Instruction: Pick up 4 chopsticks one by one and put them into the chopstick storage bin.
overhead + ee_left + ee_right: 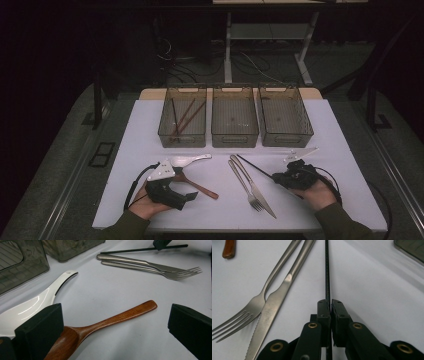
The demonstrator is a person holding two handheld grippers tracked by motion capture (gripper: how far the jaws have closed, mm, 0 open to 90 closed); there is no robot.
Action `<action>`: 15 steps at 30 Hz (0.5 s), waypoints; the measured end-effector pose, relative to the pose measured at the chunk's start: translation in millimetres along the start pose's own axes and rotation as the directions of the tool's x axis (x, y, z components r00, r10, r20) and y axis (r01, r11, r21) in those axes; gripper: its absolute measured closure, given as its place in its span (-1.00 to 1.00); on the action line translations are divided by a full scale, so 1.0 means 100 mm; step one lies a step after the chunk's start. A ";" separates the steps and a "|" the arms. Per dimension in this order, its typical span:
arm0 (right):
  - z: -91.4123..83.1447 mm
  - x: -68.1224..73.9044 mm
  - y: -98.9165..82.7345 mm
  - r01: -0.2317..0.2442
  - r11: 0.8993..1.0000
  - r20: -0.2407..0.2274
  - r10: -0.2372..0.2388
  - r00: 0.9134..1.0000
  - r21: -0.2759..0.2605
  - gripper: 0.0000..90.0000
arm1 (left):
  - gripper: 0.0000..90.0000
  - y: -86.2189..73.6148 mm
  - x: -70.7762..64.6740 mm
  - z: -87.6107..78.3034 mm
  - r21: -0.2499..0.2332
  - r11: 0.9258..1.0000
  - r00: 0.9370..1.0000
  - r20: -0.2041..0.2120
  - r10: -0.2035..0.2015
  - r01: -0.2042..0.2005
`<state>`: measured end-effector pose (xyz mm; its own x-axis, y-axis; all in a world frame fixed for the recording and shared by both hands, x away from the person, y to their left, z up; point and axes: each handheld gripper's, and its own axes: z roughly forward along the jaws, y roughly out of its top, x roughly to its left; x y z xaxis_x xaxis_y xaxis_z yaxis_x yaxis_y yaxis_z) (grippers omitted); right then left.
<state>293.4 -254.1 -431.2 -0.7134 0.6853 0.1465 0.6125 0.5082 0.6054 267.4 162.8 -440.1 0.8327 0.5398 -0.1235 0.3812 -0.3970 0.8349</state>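
Note:
My right gripper (276, 177) (330, 303) is shut on a thin black chopstick (252, 167) (327, 277), which lies low over the white table and points away toward the bins. My left gripper (186, 197) (115, 322) is open, its jaws wide apart on either side of a wooden spoon (197, 186) (110, 320). A white ceramic spoon (187, 160) (42, 298) lies beside the wooden one, partly behind the left jaw. A steel fork (244, 184) (254, 305) and knife (257, 190) (275, 302) lie side by side between the two grippers.
Three smoky clear bins stand in a row at the back: the left bin (165, 131) holds brown chopsticks (182, 117), the middle bin (235, 137) and right bin (305, 132) look bare. The table's front edge (230, 227) is close to the person's hands.

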 end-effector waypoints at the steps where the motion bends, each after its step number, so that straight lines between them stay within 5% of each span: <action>1: -0.01 0.00 0.00 0.002 1.000 0.001 -0.002 1.000 0.000 0.90 | -1.00 0.00 0.00 0.00 0.000 1.000 1.000 0.000 0.001 -0.001; 15: -0.16 -0.03 0.04 0.021 0.999 -0.019 -0.022 1.000 -0.043 0.90 | -1.00 0.00 0.00 0.00 0.001 1.000 1.000 0.001 0.001 -0.001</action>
<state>292.6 -262.7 -416.9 -0.7328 0.6641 0.1481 0.5824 0.4996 0.6413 267.5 162.8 -440.3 0.8333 0.5389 -0.1232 0.3811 -0.3986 0.8342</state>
